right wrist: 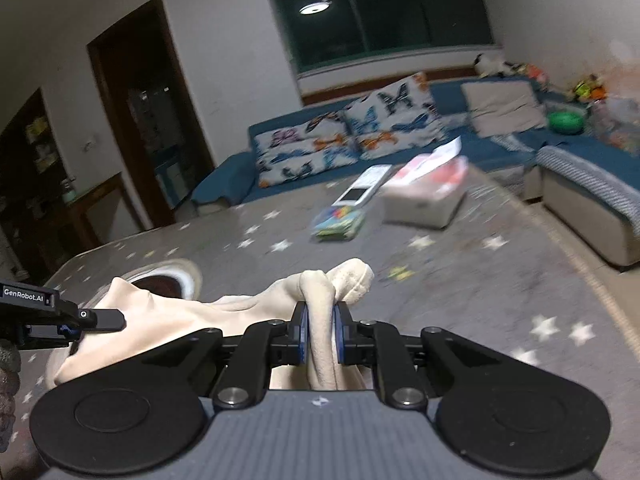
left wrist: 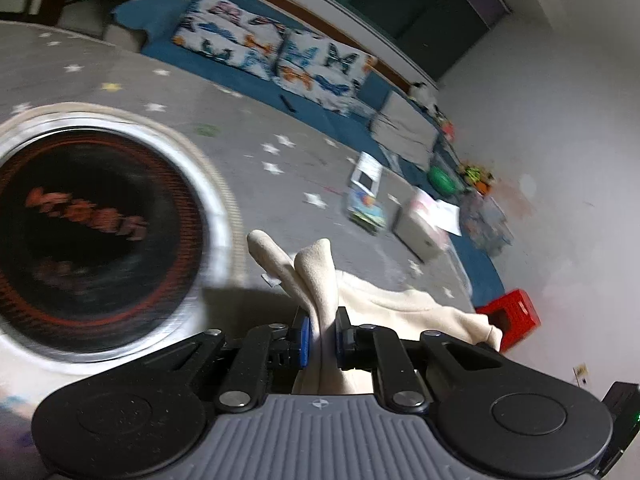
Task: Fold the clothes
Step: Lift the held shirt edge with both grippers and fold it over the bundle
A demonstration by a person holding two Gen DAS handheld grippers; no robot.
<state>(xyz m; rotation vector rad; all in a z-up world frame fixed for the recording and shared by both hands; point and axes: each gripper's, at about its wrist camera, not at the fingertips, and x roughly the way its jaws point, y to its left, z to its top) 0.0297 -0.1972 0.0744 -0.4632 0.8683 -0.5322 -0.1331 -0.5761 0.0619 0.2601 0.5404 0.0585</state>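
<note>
Both tongs [left wrist: 320, 330] [right wrist: 320, 330] pinch cream garment [right wrist: 192, 320] edges above starred tabletop [right wrist: 460, 300].

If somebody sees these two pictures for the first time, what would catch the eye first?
Probably the cream garment, pinched at once by the left gripper and the right gripper, stretched between them above the grey star-patterned surface. Next, the butterfly cushions on the blue sofa behind it.
</note>
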